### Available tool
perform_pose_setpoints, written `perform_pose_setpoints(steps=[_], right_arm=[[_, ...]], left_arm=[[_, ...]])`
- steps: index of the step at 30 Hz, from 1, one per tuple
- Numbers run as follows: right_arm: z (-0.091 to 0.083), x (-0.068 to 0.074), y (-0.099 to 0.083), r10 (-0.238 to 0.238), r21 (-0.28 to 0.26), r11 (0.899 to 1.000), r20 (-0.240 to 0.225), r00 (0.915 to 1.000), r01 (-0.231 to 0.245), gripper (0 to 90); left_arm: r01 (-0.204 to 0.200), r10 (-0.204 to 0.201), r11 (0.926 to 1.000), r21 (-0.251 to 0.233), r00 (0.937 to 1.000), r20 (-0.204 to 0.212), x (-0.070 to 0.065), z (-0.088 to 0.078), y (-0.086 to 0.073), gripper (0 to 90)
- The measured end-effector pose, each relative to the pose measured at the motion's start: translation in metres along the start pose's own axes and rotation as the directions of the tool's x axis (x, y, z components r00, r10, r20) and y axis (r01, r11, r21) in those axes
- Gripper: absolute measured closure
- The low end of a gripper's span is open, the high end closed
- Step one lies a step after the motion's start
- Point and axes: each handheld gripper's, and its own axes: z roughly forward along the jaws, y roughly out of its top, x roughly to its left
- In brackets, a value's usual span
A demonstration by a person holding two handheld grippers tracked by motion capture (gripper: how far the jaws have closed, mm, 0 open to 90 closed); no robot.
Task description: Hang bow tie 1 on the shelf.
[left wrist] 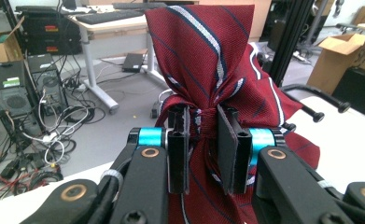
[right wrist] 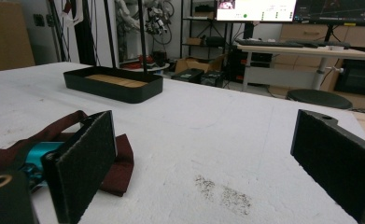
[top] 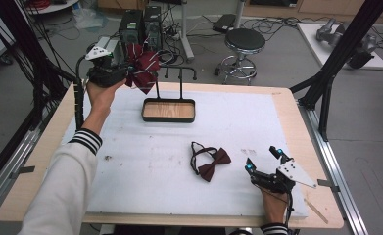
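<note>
A: Striped bow tie [left wrist: 203, 70] first: where is it?

B: It is up in the air, pinched at its knot by the left gripper [left wrist: 203, 149], whose jaws are closed tight on the cloth. In the high view the left gripper [top: 111, 72] holds the striped bow tie [top: 142, 68] just left of the stand [top: 179, 73], level with the hooked arms at its top

A: So is it hung yet?

B: Not yet, I judge. The cloth is near the arms, but I cannot tell whether it touches them, and the grip is not let go

A: And the other one?

B: A plain bow tie [top: 209, 161] lies flat on the white pad [top: 145, 161], well apart from the stand's tray [top: 168, 110]. The right gripper [top: 265, 164] rests on the pad just right of it, jaws wide apart and holding nothing

A: What is left, then?

B: Getting the striped one onto an arm and releasing it, then likely picking up the plain one. About halfway at best
</note>
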Motion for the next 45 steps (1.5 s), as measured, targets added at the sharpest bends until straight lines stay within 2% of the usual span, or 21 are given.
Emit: perform_pose_setpoints(steps=[8, 22, 27, 30, 32, 34, 39, 41, 45], right_arm=[[0.000, 0.000, 0.000, 0.000, 0.000, 1.000, 0.000, 1.0000, 0.000, 6.0], [0.000, 0.000, 0.000, -0.004, 0.001, 1.000, 0.001, 1.0000, 0.004, 6.1], [0.000, 0.001, 0.000, -0.005, 0.001, 1.000, 0.002, 1.0000, 0.005, 6.0], [0.000, 0.001, 0.000, -0.005, 0.001, 1.000, 0.002, 1.0000, 0.005, 6.1], [0.000, 0.001, 0.000, -0.002, 0.003, 1.000, 0.002, 1.0000, 0.002, 6.1], [0.000, 0.001, 0.000, -0.005, 0.001, 1.000, 0.002, 1.0000, 0.005, 6.1], [0.000, 0.001, 0.000, -0.006, 0.001, 1.000, 0.003, 1.0000, 0.006, 6.1], [0.000, 0.001, 0.000, -0.005, 0.003, 1.000, 0.002, 1.0000, 0.005, 6.0], [0.000, 0.001, 0.000, -0.004, 0.005, 1.000, 0.001, 1.0000, 0.004, 6.1]], left_arm=[[0.036, -0.035, 0.9993, 0.015, 0.9991, -0.025, 0.007, 0.000, -0.010, 75.1], [0.053, -0.051, 0.9979, 0.038, 0.9975, -0.049, 0.014, -0.004, -0.022, 74.5], [0.091, -0.089, 0.9949, 0.042, 0.9942, -0.060, 0.014, -0.004, -0.025, 72.9], [0.092, -0.089, 0.9943, 0.053, 0.9940, -0.063, 0.014, -0.004, -0.025, 66.2], [0.101, -0.098, 0.9935, 0.051, 0.9933, -0.060, 0.014, -0.004, -0.025, 53.2], [0.108, -0.106, 0.9929, 0.050, 0.9930, -0.053, 0.015, -0.005, -0.025, 44.4], [0.094, -0.093, 0.9954, 0.019, 0.9949, -0.038, 0.016, -0.009, -0.024, 24.0], [0.088, -0.088, 0.9960, 0.013, 0.9956, -0.033, 0.017, -0.011, -0.023, 18.8], [0.079, -0.080, 0.9968, -0.015, 0.9961, -0.039, 0.019, -0.018, -0.022, 17.9]])
